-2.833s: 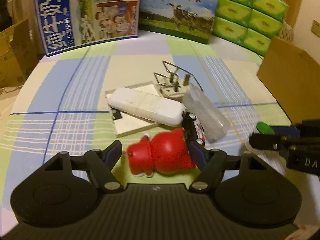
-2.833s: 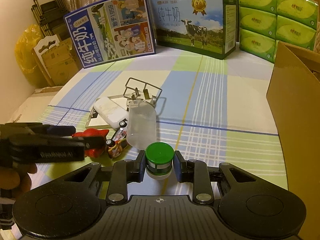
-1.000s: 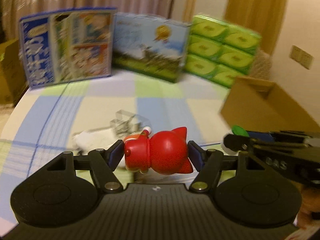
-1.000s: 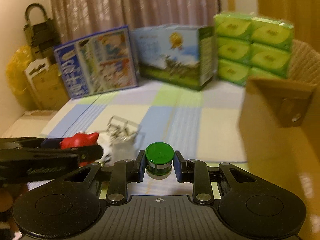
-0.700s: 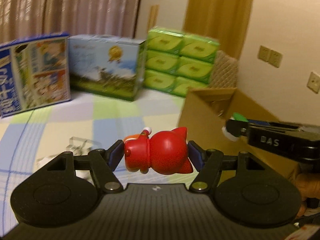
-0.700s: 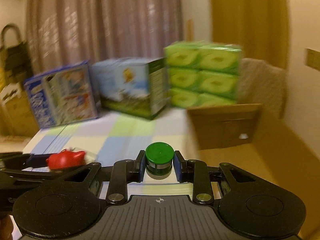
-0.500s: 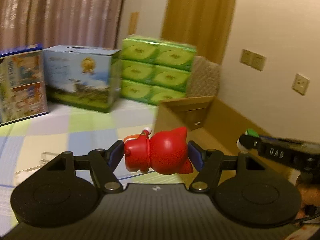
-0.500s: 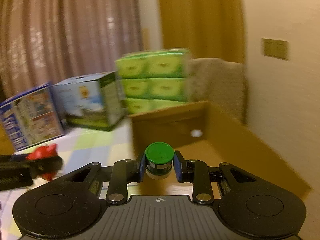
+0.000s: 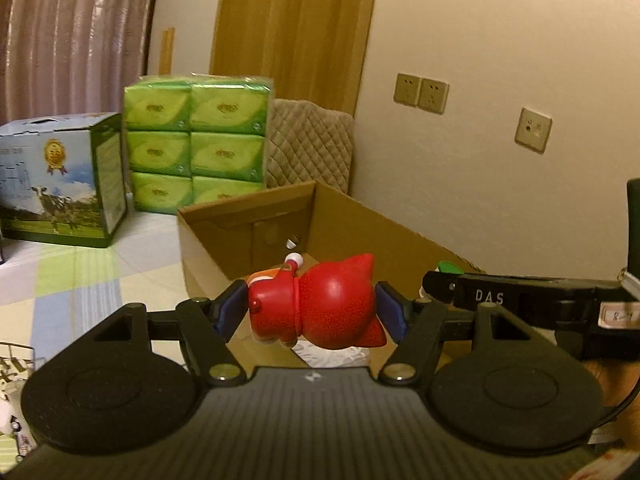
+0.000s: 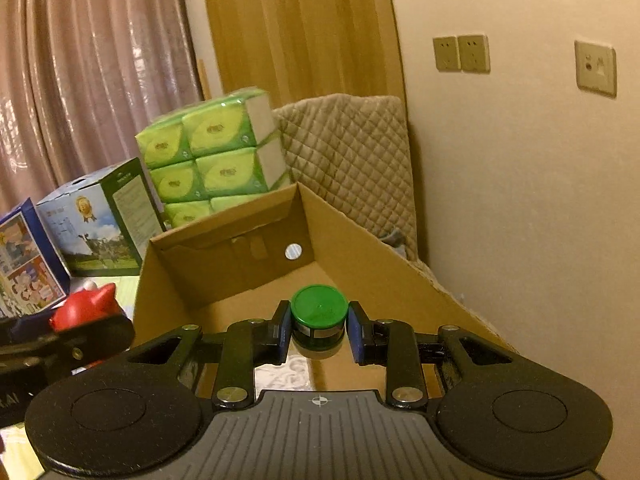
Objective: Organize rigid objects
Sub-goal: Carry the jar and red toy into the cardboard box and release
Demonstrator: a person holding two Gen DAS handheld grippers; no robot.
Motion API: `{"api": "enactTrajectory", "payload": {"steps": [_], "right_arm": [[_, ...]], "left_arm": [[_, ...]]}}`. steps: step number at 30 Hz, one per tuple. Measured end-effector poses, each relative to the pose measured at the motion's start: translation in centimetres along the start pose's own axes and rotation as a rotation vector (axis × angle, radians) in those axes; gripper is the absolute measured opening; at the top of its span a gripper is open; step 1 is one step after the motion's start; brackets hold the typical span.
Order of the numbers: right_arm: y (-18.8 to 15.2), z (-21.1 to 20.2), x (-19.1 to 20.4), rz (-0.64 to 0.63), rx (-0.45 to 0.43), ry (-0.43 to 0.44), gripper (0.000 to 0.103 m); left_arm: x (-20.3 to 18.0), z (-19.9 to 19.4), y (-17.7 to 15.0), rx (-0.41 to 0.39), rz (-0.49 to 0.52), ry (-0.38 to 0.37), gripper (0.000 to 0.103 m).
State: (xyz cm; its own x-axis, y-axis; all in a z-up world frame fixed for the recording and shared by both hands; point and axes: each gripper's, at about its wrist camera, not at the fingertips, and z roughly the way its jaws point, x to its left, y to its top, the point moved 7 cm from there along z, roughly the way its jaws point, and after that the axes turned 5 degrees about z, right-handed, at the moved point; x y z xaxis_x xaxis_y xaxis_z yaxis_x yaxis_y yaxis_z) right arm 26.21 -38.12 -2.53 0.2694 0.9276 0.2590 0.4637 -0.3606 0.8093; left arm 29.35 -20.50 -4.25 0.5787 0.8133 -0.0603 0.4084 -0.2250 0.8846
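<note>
Midway, we carried two items toward the open brown cardboard box [image 9: 224, 236].
Our left gripper [image 9: 310, 314] pinched the red plastic cat figurine [image 9: 320, 308] and our right gripper [image 10: 318, 330] pinched the small green-capped bottle [image 10: 319, 314], both over the box, neither dropped in; a checked blue-green cloth [image 9: 76, 276], green tissue packs [image 9: 196, 140] and curtains lay beyond.

I'm seeing green tissue packs [image 9: 196, 144] sitting beside a milk carton box [image 9: 60, 184], a quilted cushion [image 10: 348, 160] leaning behind, possibly a chair.
</note>
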Motion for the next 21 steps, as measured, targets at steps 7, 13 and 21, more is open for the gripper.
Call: {"api": "enactTrajectory", "payload": {"steps": [7,13,21], "right_arm": [[0.0,0.4,-1.6,0.033,0.013,-0.015,0.026],[-0.5,1.0,-1.0,0.034,0.039,0.002,0.026],[-0.9,1.6,-0.7,0.052,0.068,0.01,0.026]], "left_arm": [[-1.6,1.4,-0.3,-0.009,0.048,-0.056,0.068],[0.3,0.3,0.1,-0.039,0.028,0.019,0.073],[4.1,-0.5,-0.2,-0.022,-0.048,0.091,0.073]]}}
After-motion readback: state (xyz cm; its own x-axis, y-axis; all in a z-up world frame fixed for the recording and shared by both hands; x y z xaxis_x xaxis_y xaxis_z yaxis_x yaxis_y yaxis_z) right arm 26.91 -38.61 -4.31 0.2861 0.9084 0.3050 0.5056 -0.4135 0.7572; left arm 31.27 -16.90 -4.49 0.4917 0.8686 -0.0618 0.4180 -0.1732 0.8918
